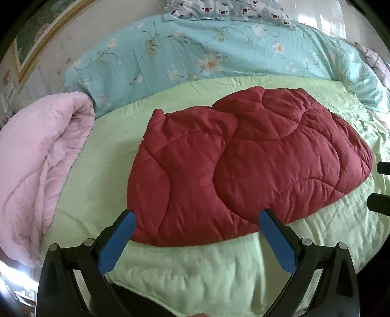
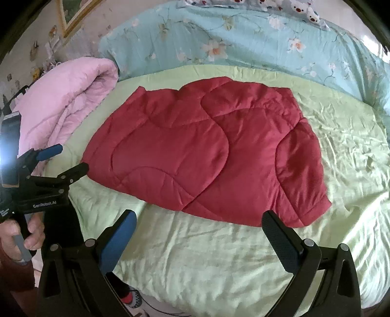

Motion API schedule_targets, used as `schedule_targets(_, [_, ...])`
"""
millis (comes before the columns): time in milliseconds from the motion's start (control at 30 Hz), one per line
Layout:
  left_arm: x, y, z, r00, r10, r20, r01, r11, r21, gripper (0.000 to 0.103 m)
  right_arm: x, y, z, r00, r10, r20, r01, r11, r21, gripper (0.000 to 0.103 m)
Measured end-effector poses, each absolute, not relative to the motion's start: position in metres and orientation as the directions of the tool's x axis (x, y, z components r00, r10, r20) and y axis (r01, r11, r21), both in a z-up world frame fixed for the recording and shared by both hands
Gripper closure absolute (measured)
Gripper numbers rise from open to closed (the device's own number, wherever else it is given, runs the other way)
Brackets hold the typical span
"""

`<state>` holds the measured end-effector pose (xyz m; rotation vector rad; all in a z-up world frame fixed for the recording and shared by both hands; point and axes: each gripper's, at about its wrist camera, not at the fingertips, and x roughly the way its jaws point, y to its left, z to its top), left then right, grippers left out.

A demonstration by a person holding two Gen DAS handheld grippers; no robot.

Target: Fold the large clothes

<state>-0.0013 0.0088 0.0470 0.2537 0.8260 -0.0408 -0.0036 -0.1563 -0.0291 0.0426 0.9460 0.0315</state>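
A dark red quilted garment lies folded and flat on the light green bed sheet; it also shows in the right wrist view. My left gripper is open and empty, its fingertips just above the garment's near edge. It also shows at the left of the right wrist view, beside the garment's left corner. My right gripper is open and empty, hovering over the sheet just short of the garment's near edge. Its fingertips show at the right edge of the left wrist view.
A rolled pink quilt lies along the bed's left side. A turquoise floral duvet runs across the back, with a bear-print pillow behind it. The near bed edge is below the grippers. A framed picture hangs on the wall.
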Motion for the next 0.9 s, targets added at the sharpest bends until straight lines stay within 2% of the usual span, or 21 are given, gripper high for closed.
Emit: schedule_targets(900, [0.047, 0.009, 0.031, 0.647, 0.074, -0.758, 0.123, 0.972, 0.2, 0.0, 0.044, -0.161, -0.034, 0.532, 0.031, -0.846, -0.031, 0.999, 0.018, 0.0])
